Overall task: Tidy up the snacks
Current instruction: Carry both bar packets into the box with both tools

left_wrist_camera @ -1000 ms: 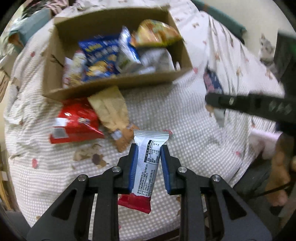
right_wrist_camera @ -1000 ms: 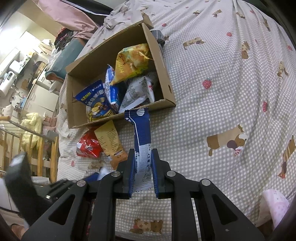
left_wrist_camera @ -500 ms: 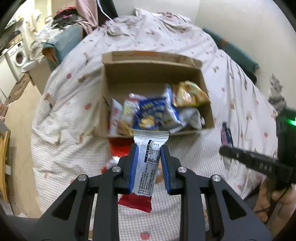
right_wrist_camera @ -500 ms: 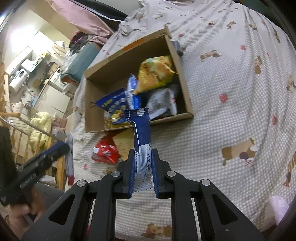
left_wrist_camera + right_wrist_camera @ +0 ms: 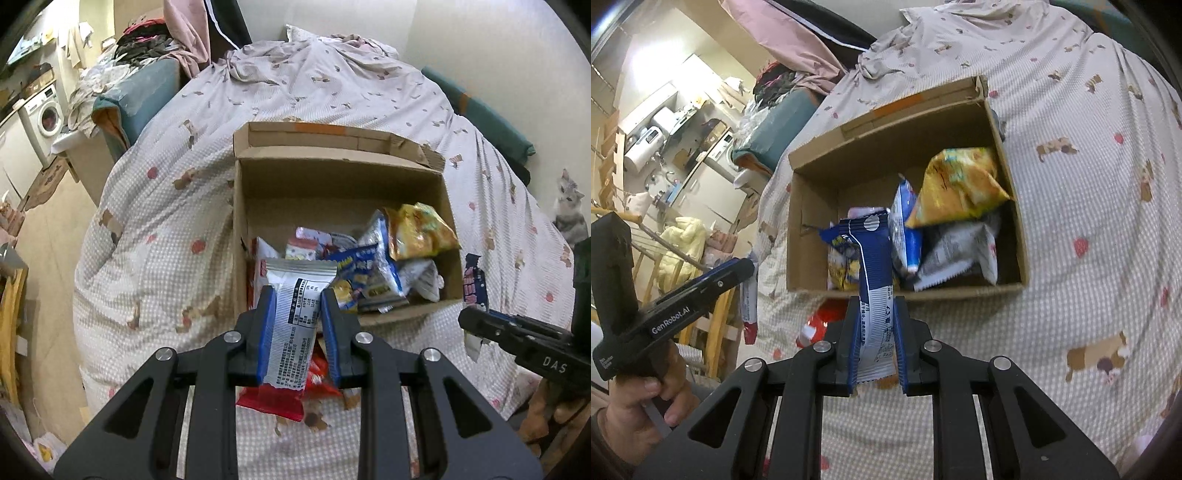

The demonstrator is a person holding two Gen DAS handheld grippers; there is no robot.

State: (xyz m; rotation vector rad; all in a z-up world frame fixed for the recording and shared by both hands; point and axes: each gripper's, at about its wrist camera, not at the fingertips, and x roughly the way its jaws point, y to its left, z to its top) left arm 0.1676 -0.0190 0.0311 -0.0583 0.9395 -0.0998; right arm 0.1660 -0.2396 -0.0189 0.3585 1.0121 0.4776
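Observation:
An open cardboard box (image 5: pixel 332 177) stands on the bed and holds several snack packs, among them a yellow bag (image 5: pixel 419 230) and a blue bag (image 5: pixel 364 273). My left gripper (image 5: pixel 298 314) is shut on a silver and red snack bar (image 5: pixel 295 317), held above the bed just in front of the box. My right gripper (image 5: pixel 875 325) is shut on a blue and white snack bar (image 5: pixel 873 266), also held in front of the box (image 5: pixel 812 206). The yellow bag (image 5: pixel 956 188) shows in the right wrist view too. A red pack (image 5: pixel 820 321) lies on the bed before the box.
The bed has a checked cover with dog prints (image 5: pixel 155 229). Clothes are piled on a teal seat (image 5: pixel 147 85) beyond the bed's left side. A washing machine (image 5: pixel 44 118) stands far left. A wooden rack (image 5: pixel 657 266) stands left of the bed.
Both grippers have risen and pulled back with their bars. The box now sits farther ahead, and the room beyond the bed has come into view.

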